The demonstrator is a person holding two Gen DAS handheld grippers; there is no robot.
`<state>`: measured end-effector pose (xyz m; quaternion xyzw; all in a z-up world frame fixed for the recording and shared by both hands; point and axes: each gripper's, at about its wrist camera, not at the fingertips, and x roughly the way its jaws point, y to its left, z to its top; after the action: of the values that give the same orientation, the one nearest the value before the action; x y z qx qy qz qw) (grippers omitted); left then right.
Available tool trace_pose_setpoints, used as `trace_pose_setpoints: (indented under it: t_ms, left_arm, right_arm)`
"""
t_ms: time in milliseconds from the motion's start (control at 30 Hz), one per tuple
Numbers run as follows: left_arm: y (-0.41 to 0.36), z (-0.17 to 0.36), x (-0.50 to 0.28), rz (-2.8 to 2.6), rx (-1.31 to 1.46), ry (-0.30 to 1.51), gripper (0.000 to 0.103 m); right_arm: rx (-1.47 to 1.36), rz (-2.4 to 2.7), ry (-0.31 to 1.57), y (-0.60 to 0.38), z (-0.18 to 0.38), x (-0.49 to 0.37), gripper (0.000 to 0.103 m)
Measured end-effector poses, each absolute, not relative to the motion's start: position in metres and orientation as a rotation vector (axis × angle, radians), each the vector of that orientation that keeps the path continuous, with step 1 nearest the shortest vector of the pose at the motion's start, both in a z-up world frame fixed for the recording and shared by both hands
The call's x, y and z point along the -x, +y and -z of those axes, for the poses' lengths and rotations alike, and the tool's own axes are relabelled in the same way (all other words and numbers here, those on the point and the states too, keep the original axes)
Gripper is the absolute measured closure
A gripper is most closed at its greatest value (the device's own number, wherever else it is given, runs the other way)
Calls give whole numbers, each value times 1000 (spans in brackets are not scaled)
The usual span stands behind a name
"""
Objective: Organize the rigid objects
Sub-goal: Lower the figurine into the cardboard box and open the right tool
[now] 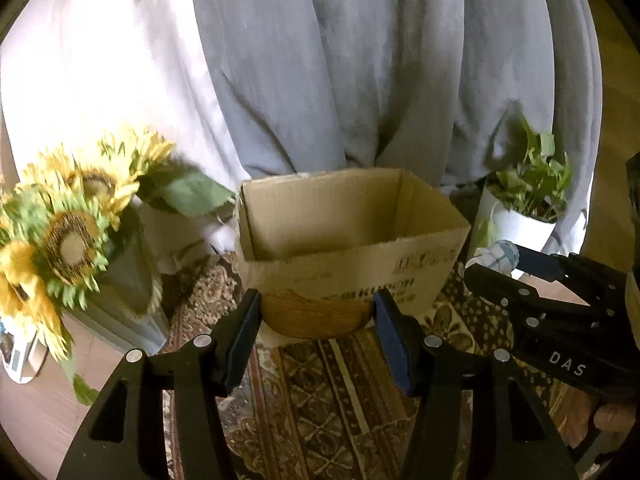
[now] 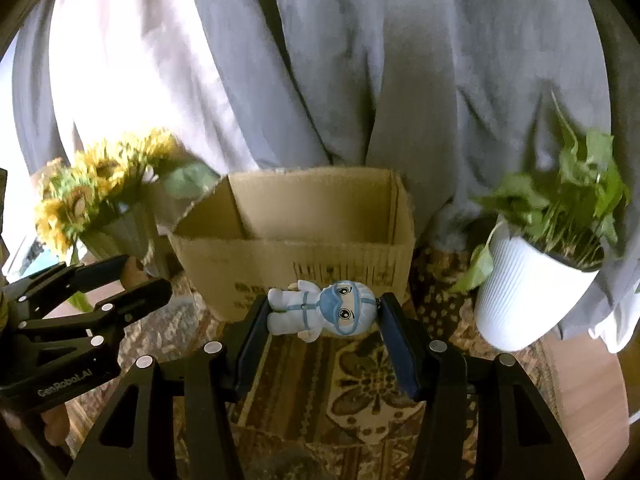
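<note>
Patterned rug (image 2: 360, 392), grey curtain (image 2: 360, 80) far; open cardboard box (image 2: 320, 256) centre. Left gripper (image 1: 316, 312) clenched on wooden bowl (image 1: 316, 316); right gripper (image 2: 322, 316) clenched on doll (image 2: 324, 312).

Grey curtains (image 2: 360, 80) hang behind a patterned rug (image 2: 320, 392), sunlit at left.

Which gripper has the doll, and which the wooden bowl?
The right gripper clamps the blue-and-white masked doll; the left gripper clamps the round wooden bowl.
</note>
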<state>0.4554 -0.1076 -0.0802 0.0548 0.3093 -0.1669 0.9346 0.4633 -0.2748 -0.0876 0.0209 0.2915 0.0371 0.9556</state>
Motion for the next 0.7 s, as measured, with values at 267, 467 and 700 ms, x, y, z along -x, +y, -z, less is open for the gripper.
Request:
trace_pose_setpoints:
  t_ms: [267,467,700]
  left_arm:
    - [-109,54,-471,347,-98,597,47]
    - [-113,37,-487,332,-105,581,47]
    - [-120,26,-517,298,-133,606,47]
  right_arm:
    - [-61,-73,552,-278,61,-475,47]
    - [-65,-80,534,-282,44,-492,47]
    - [-86,-128,572,-286,31,-526,47]
